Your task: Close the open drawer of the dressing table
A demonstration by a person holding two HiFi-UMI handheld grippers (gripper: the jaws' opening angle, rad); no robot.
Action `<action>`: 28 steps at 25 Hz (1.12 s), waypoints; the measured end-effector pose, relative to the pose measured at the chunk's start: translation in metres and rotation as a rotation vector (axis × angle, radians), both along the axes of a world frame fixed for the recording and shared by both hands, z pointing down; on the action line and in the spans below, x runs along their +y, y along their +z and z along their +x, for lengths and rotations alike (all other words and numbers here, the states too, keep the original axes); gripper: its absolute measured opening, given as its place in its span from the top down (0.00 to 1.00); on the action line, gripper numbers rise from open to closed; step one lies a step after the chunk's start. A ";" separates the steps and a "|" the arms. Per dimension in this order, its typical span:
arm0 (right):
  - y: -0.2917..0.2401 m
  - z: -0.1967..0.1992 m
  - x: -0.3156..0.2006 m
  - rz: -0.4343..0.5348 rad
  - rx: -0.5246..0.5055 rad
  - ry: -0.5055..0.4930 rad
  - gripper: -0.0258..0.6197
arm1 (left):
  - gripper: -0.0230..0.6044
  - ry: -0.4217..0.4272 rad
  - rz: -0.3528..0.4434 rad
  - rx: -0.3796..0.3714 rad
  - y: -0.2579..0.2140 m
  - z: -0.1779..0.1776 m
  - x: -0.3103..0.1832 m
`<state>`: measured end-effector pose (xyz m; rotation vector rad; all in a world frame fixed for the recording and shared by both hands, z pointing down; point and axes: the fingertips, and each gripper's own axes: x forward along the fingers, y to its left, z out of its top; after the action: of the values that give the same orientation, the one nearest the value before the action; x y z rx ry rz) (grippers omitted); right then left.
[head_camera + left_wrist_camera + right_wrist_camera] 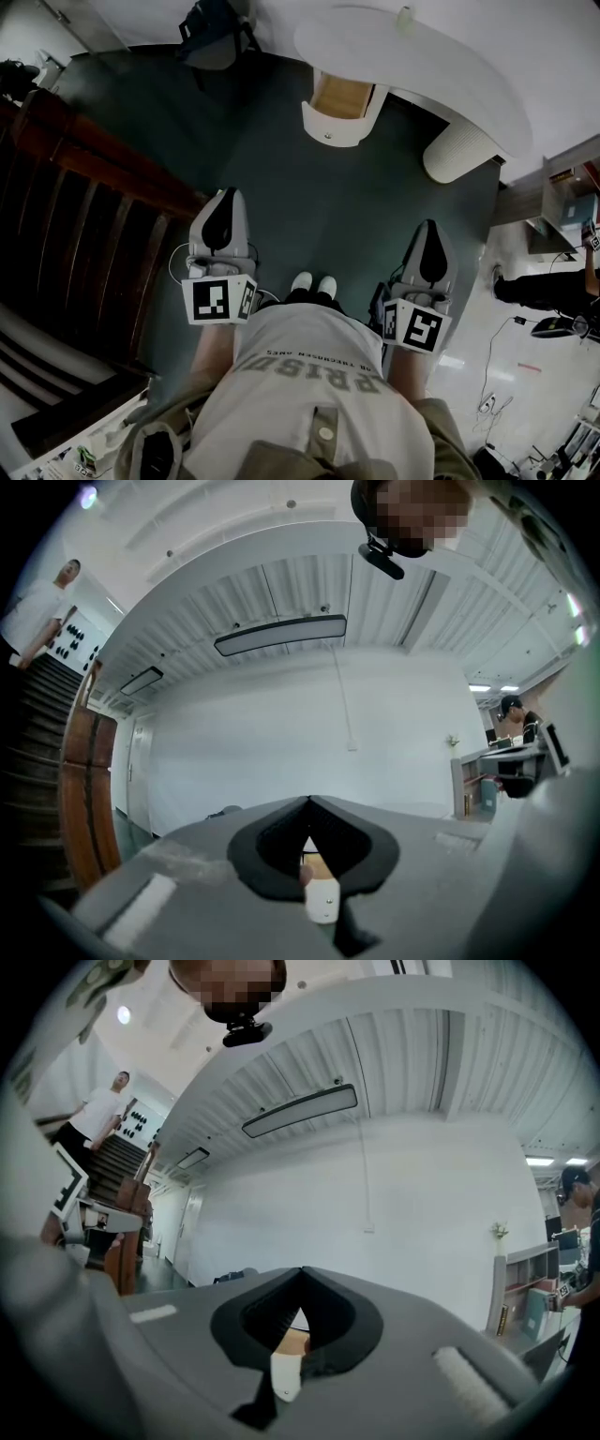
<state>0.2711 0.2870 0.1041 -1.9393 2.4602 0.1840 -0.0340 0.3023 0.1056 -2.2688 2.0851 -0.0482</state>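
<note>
The white dressing table (pixel 441 56) stands ahead at the top of the head view. Its drawer (pixel 342 108) is pulled out, showing a wooden inside and a white rounded front with a small knob. Both grippers are held level in front of my body, well short of the drawer. The left gripper (pixel 225 197) is shut with nothing in it, and so is the right gripper (pixel 429 230). In the left gripper view the drawer (pixel 322 899) shows small through the notch of the shut left gripper (pixel 307 803). In the right gripper view the drawer (pixel 284 1372) sits below the shut right gripper (pixel 302 1274).
A dark wooden stair railing (pixel 84 187) runs along the left. A dark bag or seat (pixel 211 37) lies on the green floor (pixel 309 206) beyond. The table's ribbed white leg (pixel 459 150) stands right of the drawer. A person (pixel 544 286) and shelves are at the far right.
</note>
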 end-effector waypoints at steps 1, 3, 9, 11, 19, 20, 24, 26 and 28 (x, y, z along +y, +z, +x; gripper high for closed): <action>-0.001 0.001 0.000 0.006 -0.014 -0.001 0.96 | 0.95 0.001 0.000 -0.006 -0.001 0.001 -0.001; -0.002 0.004 0.001 0.016 -0.036 0.002 0.95 | 0.95 0.001 0.005 -0.014 -0.002 0.002 -0.001; -0.003 0.003 -0.002 0.017 -0.057 -0.029 0.67 | 0.74 0.044 -0.010 0.006 0.000 0.007 -0.003; -0.001 0.004 -0.003 0.015 -0.060 -0.031 0.61 | 0.66 0.055 -0.012 0.009 0.001 0.008 -0.005; 0.006 0.004 -0.009 -0.003 -0.060 -0.052 0.54 | 0.52 0.053 -0.032 0.031 0.003 0.004 -0.011; 0.007 0.004 -0.010 -0.006 -0.059 -0.056 0.54 | 0.52 0.047 -0.037 0.031 0.005 0.003 -0.011; 0.011 0.007 -0.018 -0.024 -0.063 -0.074 0.53 | 0.52 0.019 -0.061 0.032 0.010 0.002 -0.012; 0.016 0.007 -0.022 -0.034 -0.069 -0.091 0.53 | 0.52 0.002 -0.071 0.029 0.014 0.001 -0.012; 0.023 0.006 -0.026 -0.046 -0.070 -0.103 0.53 | 0.52 -0.009 -0.082 0.027 0.021 0.001 -0.011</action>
<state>0.2772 0.2613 0.1271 -1.7963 2.5326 0.0578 -0.0333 0.2911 0.1261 -2.3186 2.1454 -0.1057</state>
